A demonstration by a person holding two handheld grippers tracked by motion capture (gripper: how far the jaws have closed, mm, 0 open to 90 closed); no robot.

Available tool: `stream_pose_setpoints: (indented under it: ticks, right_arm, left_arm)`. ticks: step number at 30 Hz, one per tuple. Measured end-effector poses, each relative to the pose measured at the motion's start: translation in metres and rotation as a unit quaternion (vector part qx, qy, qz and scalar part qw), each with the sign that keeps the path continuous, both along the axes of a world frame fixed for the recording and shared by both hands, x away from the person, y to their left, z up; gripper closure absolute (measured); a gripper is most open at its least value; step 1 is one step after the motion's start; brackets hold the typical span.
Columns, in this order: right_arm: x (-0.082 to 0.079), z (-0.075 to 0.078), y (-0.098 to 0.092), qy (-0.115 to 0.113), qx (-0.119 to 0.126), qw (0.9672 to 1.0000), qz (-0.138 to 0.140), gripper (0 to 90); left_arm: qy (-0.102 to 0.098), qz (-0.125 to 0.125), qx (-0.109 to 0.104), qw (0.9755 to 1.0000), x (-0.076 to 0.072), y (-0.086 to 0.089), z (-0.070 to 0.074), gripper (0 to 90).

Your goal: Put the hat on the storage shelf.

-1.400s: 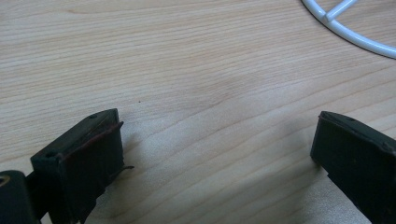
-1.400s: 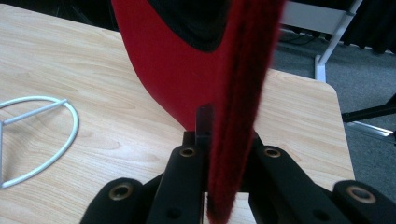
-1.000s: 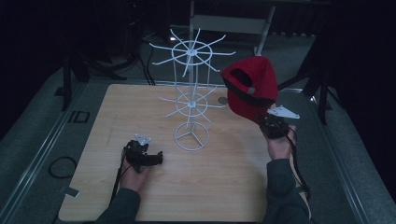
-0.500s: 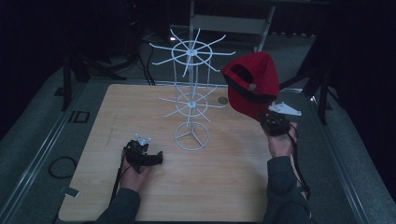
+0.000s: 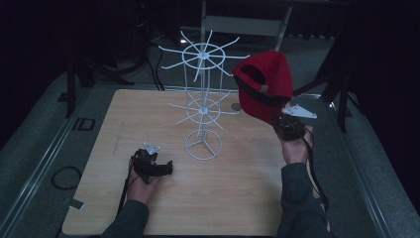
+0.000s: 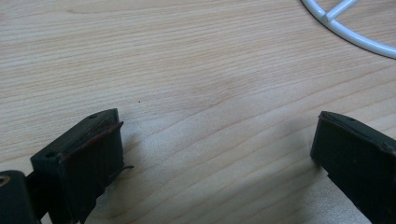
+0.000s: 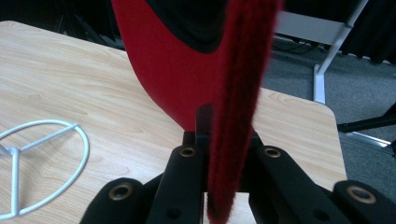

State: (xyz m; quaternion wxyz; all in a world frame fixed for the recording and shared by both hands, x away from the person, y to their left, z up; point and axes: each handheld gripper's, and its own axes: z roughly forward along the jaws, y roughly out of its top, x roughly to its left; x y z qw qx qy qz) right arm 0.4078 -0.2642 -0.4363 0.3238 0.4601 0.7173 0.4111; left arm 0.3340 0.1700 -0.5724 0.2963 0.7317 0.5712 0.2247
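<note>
A red cap with a black back strap is held up above the table's right side, close to the top arms of the white wire rack. My right gripper is shut on the cap's brim, which stands edge-on between the jaws in the right gripper view. My left gripper rests low on the wooden table at the front left of the rack. Its jaws are wide apart over bare wood with nothing between them.
The rack's round base ring stands mid-table; part of that ring lies just ahead of the left gripper. A small dark disc lies on the table behind the rack. Grey floor and a white frame surround the table.
The right gripper has edged the cap slightly up and toward the rack. The left gripper has stayed in place.
</note>
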Motion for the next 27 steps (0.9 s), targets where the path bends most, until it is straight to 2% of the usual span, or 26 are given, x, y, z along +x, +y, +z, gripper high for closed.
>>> stream_pose_setpoints:
  ticks: [16,27]
  right_arm:
    - [0.006,0.016,-0.002,0.000,0.010,0.9999,-0.005,86.0]
    - [0.009,0.026,0.001,-0.001,0.005,1.0000,-0.003,86.0]
  left_arm:
    - [0.000,0.001,-0.001,1.0000,0.000,0.000,0.000,2.7]
    - [0.000,0.001,-0.001,1.0000,0.000,0.000,0.000,2.7]
